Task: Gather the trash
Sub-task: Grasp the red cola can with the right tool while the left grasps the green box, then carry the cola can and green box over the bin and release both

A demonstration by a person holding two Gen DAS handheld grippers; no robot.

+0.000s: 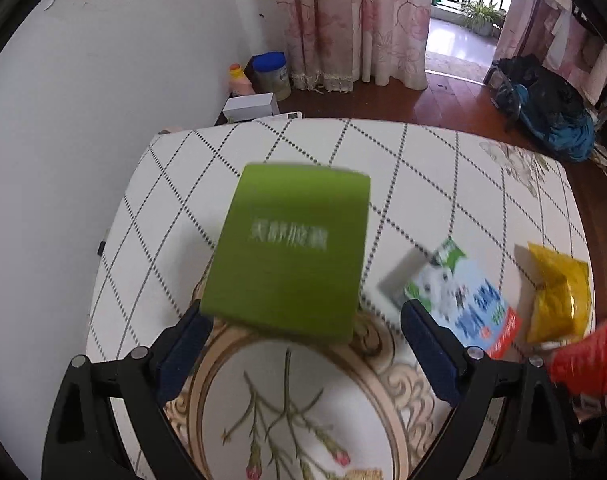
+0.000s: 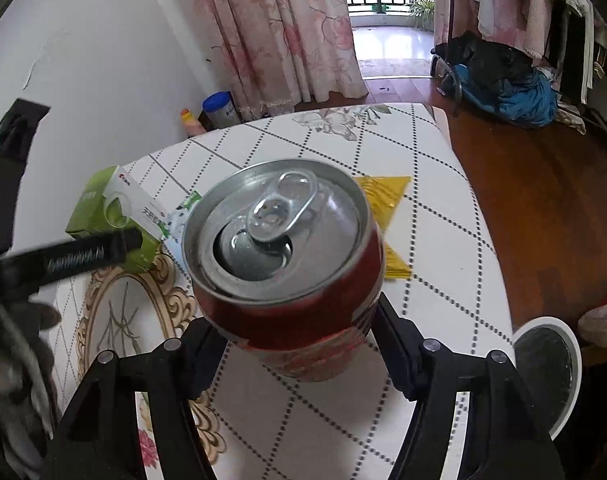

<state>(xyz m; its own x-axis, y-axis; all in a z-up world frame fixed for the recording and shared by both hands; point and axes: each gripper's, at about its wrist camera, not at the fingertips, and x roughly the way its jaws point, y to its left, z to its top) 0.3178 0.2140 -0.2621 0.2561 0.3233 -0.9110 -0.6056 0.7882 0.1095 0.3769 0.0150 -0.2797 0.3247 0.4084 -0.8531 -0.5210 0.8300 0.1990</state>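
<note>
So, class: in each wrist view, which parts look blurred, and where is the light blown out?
Left wrist view: the green box and the milk carton are motion-smeared, their print unreadable; the balcony doorway is overexposed. Right wrist view: the red can is fairly sharp with glare on its lid, and the doorway is again washed out.

On the table (image 1: 443, 152) the box (image 1: 291, 252) lies between the left gripper's (image 1: 303, 320) fingers; to its right the carton (image 1: 463, 300), then the foil packet (image 1: 559, 292) nearer the table's right edge. The can (image 2: 287, 256) sits upright between the right gripper's (image 2: 299, 328) fingers — box and carton to its left, packet behind it. Bin (image 2: 551, 368) on the floor, right of the table
</note>
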